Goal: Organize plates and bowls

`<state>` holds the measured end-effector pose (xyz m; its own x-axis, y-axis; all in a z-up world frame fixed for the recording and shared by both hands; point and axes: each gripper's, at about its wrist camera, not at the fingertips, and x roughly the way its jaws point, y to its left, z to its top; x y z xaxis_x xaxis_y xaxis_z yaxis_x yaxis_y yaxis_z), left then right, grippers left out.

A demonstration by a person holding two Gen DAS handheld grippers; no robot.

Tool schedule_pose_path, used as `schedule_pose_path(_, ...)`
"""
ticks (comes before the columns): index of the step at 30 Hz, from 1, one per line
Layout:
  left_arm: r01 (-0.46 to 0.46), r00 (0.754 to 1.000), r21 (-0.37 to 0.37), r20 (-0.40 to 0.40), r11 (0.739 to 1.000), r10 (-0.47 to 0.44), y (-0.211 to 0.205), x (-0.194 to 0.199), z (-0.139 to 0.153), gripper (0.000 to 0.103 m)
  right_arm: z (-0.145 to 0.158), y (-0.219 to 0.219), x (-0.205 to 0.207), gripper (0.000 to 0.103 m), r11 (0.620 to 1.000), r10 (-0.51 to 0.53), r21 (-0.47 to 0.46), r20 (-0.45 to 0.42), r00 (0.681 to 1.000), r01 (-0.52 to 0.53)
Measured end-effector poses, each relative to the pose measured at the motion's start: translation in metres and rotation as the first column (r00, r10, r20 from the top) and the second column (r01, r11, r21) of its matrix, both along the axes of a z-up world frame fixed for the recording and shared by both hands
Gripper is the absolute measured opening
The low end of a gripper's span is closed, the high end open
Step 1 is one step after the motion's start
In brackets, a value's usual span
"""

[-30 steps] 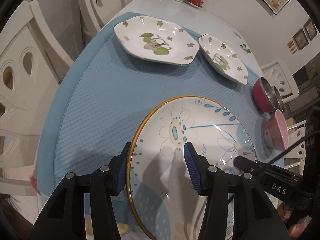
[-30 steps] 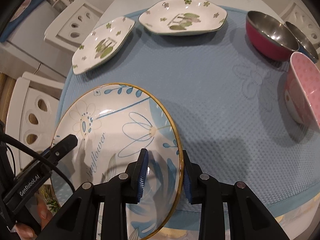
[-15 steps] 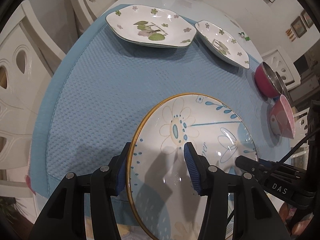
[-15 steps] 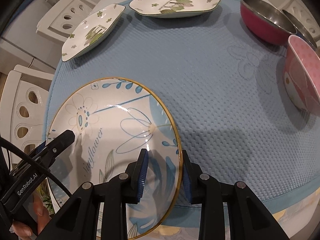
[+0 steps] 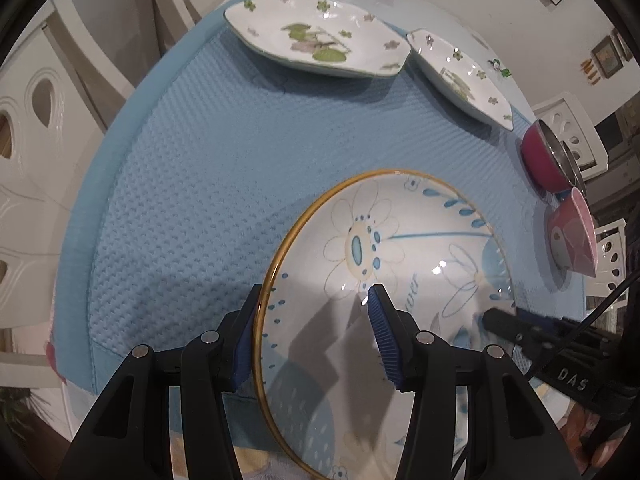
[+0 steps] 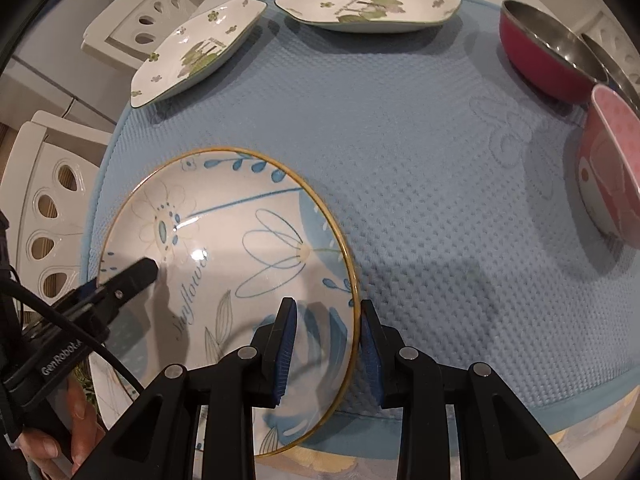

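Tongs first: your left gripper (image 5: 316, 316) straddles the left rim of the round flower plate (image 5: 384, 264), 1 pad under and 1 over, with a clear gap above the face, so you cannot tell if it pinches; your right gripper (image 6: 326, 332) sits narrow on the plate's right rim (image 6: 224, 240), though contact is unclear; the plate lies at the near edge of the blue mat (image 6: 420, 160); 2 green-leaf dishes (image 6: 368, 0) rest far, bowls (image 6: 540, 56) right.

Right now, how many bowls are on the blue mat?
3, all at the mat's right edge: a red bowl, a second metal bowl mostly hidden behind it, and a pink bowl nearest. More could sit out of frame.
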<state>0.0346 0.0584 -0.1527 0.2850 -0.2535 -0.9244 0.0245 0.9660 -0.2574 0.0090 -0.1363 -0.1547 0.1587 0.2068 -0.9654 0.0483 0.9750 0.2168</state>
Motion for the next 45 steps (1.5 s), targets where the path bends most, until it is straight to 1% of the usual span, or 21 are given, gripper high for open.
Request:
schedule_pose_path(2,-0.002,1.000,0.003,-0.010,1.000,0.002,0.000,0.000,-0.003,0.048,0.002,-0.001,0.000,0.030,1.000,0.017,0.008,0.005,1.000,-0.017)
schedule_pose_path(5,-0.009,1.000,0.001,-0.005,1.000,0.009,0.001,-0.001,-0.001,0.048,0.012,-0.003,-0.002,0.030,1.000,0.029,0.003,0.037,0.999,-0.029)
schedule_pose_path(9,-0.046,0.997,-0.047,0.064,0.998,0.049,0.016,0.000,0.017,0.047,0.035,-0.001,-0.004,0.030,0.998,0.054,-0.031,0.116,0.992,-0.051)
schedule_pose_path(12,-0.063,0.989,-0.024,0.132,0.998,0.066,0.024,0.000,0.036,0.047,0.053,-0.001,-0.005,0.030,0.997,0.060,-0.057,0.172,0.983,-0.051)
schedule_pose_path(14,-0.049,0.984,-0.013,0.169,0.999,0.050,0.024,-0.001,0.049,0.047,0.064,-0.002,-0.006,0.030,0.997,0.054,-0.057,0.202,0.978,-0.043)
schedule_pose_path(15,-0.036,0.981,-0.023,0.190,0.999,0.040,0.023,-0.003,0.057,0.047,0.069,-0.003,-0.007,0.030,0.998,0.049,-0.055,0.213,0.976,-0.038)
schedule_pose_path(18,0.021,0.970,-0.086,0.245,0.996,0.001,0.012,-0.007,0.084,0.047,0.086,-0.006,-0.008,0.030,1.000,0.023,-0.010,0.244,0.969,-0.021)
schedule_pose_path(20,0.055,0.960,-0.108,0.278,0.993,-0.022,0.003,-0.008,0.100,0.047,0.096,-0.008,-0.010,0.030,1.000,0.000,0.004,0.269,0.963,-0.001)
schedule_pose_path(23,0.111,0.935,-0.110,0.348,0.988,-0.067,-0.016,-0.011,0.127,0.047,0.112,-0.013,-0.014,0.031,0.999,-0.028,-0.013,0.310,0.950,0.034)
schedule_pose_path(26,0.166,0.897,-0.092,0.429,0.982,-0.111,-0.033,-0.015,0.156,0.047,0.128,-0.022,-0.018,0.032,0.997,-0.057,-0.035,0.341,0.938,0.074)
schedule_pose_path(29,0.210,0.863,-0.093,0.485,0.973,-0.140,-0.044,-0.019,0.180,0.049,0.146,-0.032,-0.019,0.033,0.994,-0.094,-0.024,0.362,0.927,0.110)
schedule_pose_path(31,0.243,0.840,-0.090,0.518,0.966,-0.163,-0.051,-0.019,0.194,0.049,0.160,-0.037,-0.021,0.040,0.990,-0.118,-0.024,0.395,0.911,0.138)
schedule_pose_path(32,0.264,0.821,-0.085,0.542,0.961,-0.178,-0.054,-0.020,0.202,0.049,0.166,-0.039,-0.022,0.051,0.989,-0.126,-0.023,0.408,0.904,0.149)
schedule_pose_path(33,0.276,0.808,-0.078,0.558,0.958,-0.188,-0.057,-0.021,0.207,0.049,0.173,-0.041,-0.024,0.059,0.987,-0.138,-0.017,0.425,0.894,0.160)
schedule_pose_path(34,0.283,0.798,-0.071,0.571,0.957,-0.193,-0.059,-0.022,0.212,0.049,0.180,-0.043,-0.028,0.061,0.985,-0.151,-0.008,0.445,0.883,0.172)
schedule_pose_path(36,0.293,0.784,-0.061,0.587,0.954,-0.203,-0.064,-0.025,0.218,0.050,0.189,-0.044,-0.032,0.062,0.983,-0.165,0.001,0.464,0.870,0.186)
schedule_pose_path(38,0.294,0.788,-0.063,0.581,0.954,-0.204,-0.067,-0.027,0.217,0.052,0.195,-0.044,-0.034,0.062,0.981,-0.171,-0.004,0.469,0.867,0.196)
schedule_pose_path(42,0.293,0.807,-0.052,0.549,0.955,-0.217,-0.073,-0.027,0.208,0.053,0.196,-0.044,-0.037,0.062,0.975,-0.183,-0.028,0.470,0.863,0.222)
schedule_pose_path(44,0.289,0.805,-0.044,0.552,0.956,-0.218,-0.074,-0.029,0.207,0.053,0.193,-0.045,-0.037,0.062,0.974,-0.186,-0.030,0.460,0.869,0.224)
schedule_pose_path(45,0.282,0.805,-0.028,0.551,0.959,-0.220,-0.075,-0.029,0.206,0.053,0.190,-0.045,-0.037,0.062,0.974,-0.188,-0.033,0.448,0.874,0.226)
